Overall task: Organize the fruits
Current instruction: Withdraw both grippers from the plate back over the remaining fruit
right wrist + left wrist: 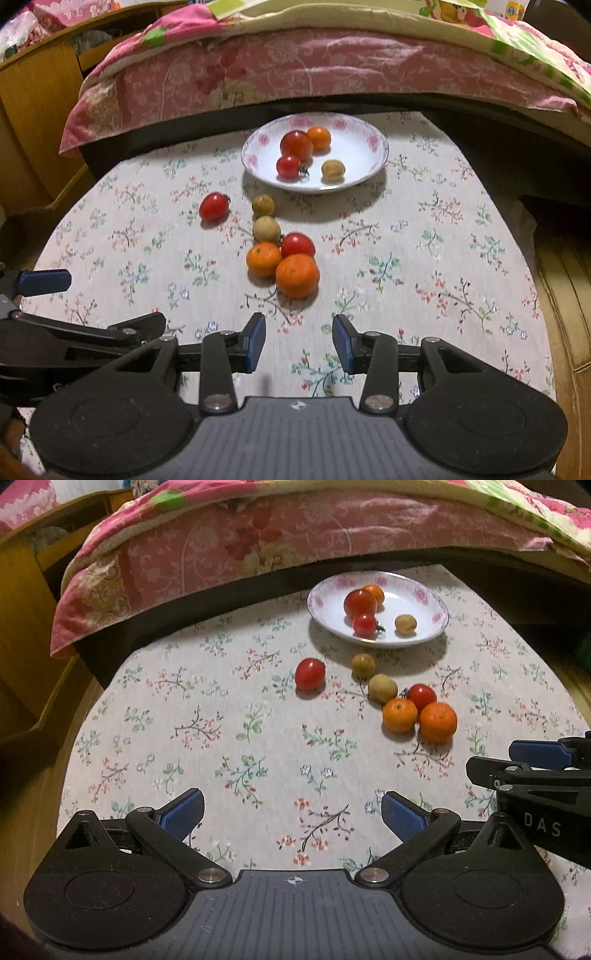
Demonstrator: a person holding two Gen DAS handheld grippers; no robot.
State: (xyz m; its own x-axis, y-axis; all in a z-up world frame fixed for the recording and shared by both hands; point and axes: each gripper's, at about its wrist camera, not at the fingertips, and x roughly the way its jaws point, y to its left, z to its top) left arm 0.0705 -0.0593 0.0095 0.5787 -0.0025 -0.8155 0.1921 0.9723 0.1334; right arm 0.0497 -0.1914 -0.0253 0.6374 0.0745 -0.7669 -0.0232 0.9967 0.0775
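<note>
Left claw [291, 814] spread wide, empty, angled down over floral counter [184, 720]. Right claw [299, 343] narrower, gap empty, beside it. Ahead: loose tangerines [297, 275], cherry tomatoes [213, 206], longans [266, 229]; beyond, plate [369, 162] holding four fruits.

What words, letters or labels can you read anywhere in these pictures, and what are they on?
"DAS": white letters on the black body of the right hand-held gripper, at the right edge of the left wrist view; possibly cut off.
Colourful printed item on the bed, top right of the right wrist view: too blurred to read.
Nothing else readable.
</note>
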